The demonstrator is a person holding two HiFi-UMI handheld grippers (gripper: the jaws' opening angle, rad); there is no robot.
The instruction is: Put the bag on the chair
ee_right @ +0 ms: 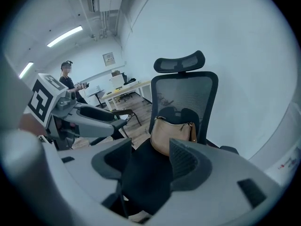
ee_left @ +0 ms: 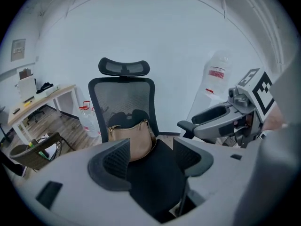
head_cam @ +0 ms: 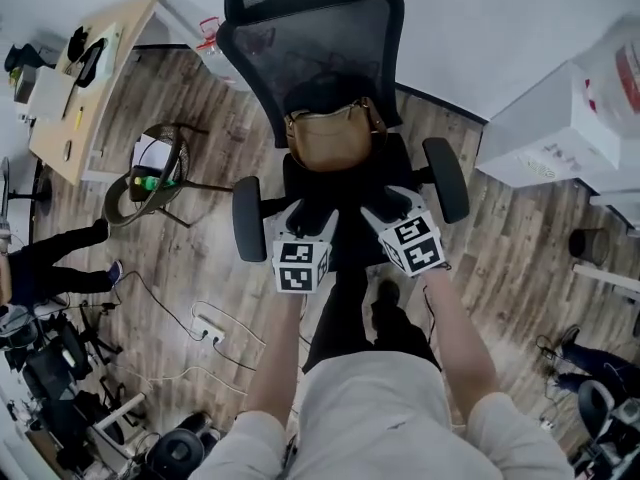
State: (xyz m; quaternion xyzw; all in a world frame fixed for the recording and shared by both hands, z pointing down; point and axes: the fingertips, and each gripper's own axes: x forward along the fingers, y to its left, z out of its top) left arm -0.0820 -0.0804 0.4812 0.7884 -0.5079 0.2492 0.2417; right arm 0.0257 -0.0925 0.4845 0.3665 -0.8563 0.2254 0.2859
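- Room: an office with a wood-plank floor [head_cam: 200, 298] and a white wall is shown. A desk [head_cam: 85, 88] is set at 10 o'clock in the head view.
- Chair [head_cam: 310, 38]: a black office chair with a mesh back and a headrest is placed at 12 o'clock, straight ahead of the person, with its back towards the wall.
- Bag [head_cam: 330, 138]: a tan handbag is found on the seat, at its rear, leaned against the backrest. It is seen upright and apart from both grippers.
- Left gripper [head_cam: 308, 216]: the jaws are spread wide and nothing is held. Through the gap in its own view only the dark seat is seen, with the bag [ee_left: 131, 138] beyond at 11 o'clock.
- Right gripper [head_cam: 392, 206]: the jaws are parted and empty. It is held just beside the left one, at its 3 o'clock, with the bag [ee_right: 170, 134] well clear beyond the pads.
- Progress: the placing is judged done, since the bag is borne by the seat alone.
- Remaining: no task step is judged to be left, beyond the grippers being drawn clear of the chair.
- Risk: the bag is propped by the backrest, so little chance of tipping is expected.
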